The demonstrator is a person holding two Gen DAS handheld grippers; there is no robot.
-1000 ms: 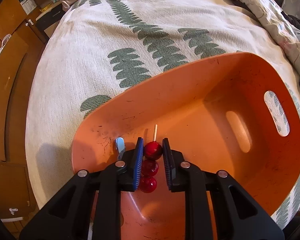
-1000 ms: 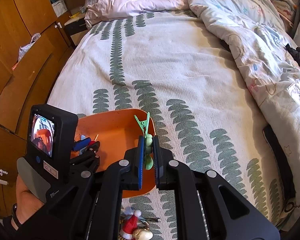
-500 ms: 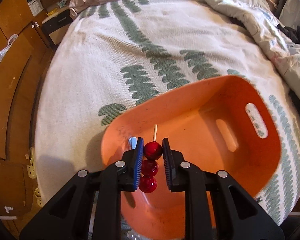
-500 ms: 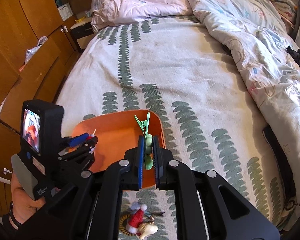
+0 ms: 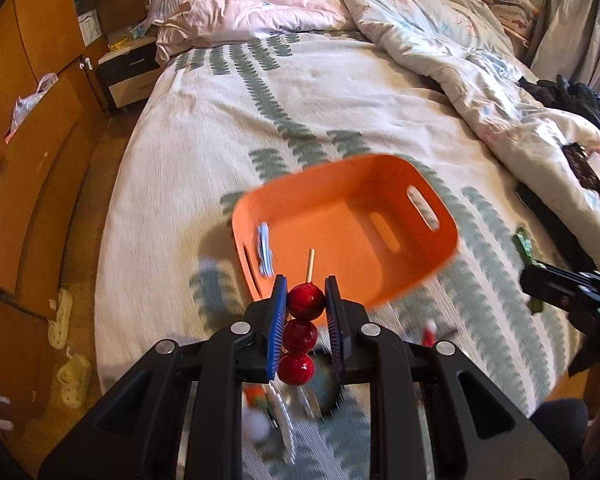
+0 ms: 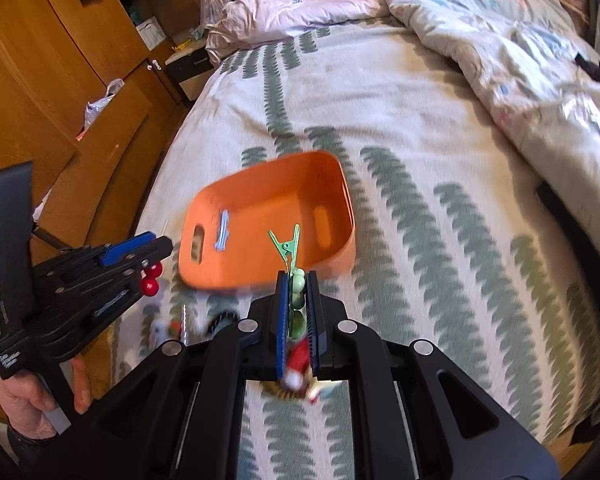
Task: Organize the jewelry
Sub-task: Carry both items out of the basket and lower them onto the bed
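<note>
Your left tool [image 5: 306, 306] grips a red bead stick [image 5: 302, 334] above the bed's near edge, just short of the orange tray [image 5: 380, 184]. Your right tool [image 6: 298, 292] clamps a green clip [image 6: 286, 246]. A blue clip [image 6: 222, 230] lies in the tray.

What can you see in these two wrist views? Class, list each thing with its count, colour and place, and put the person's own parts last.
Tray: one, orange, on the bed.
Blue clip: one, pale blue, inside the tray.
Bead skewer: one, three red beads, in the left gripper.
Green clip: one, green, in the right gripper.
Small trinkets: several, blurred, on the bedspread nearer than the tray.
Bedspread: one, white with green leaves.
Left gripper: shut on the skewer.
Right gripper: shut on the clip.
Hand: one, holding the left gripper.
</note>
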